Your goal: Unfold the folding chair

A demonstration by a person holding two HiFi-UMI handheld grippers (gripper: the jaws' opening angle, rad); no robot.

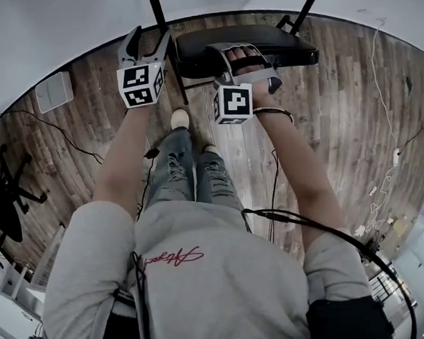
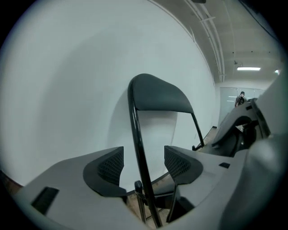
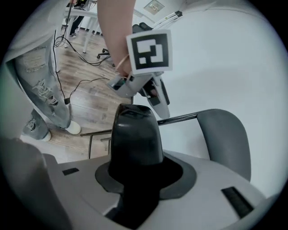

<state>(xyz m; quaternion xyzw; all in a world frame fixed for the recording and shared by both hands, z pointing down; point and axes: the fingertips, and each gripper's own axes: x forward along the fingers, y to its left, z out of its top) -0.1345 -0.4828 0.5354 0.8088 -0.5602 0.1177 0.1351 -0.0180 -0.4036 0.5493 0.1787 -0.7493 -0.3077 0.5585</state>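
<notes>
The black folding chair stands against the white wall, its padded seat [image 1: 290, 45] lying flat and its curved backrest [image 2: 159, 94] upright. My left gripper [image 1: 150, 37] is open around the chair's left frame tube [image 2: 135, 130]; the tube runs up between the ribbed pads [image 2: 110, 166] without touching either. My right gripper [image 1: 240, 47] is shut on the front edge of the seat [image 3: 135, 134], which fills the gap between its jaws. In the right gripper view the left gripper [image 3: 148, 51] hangs beyond the seat, and the backrest [image 3: 227, 139] shows to the right.
The floor is wood planks [image 1: 339, 118] meeting a white wall [image 1: 55, 31]. The person's legs and shoes [image 1: 180, 118] stand just before the chair. Cables [image 1: 385, 100] trail on the right, a white box [image 1: 52, 91] and a black chair base [image 1: 2, 196] sit on the left.
</notes>
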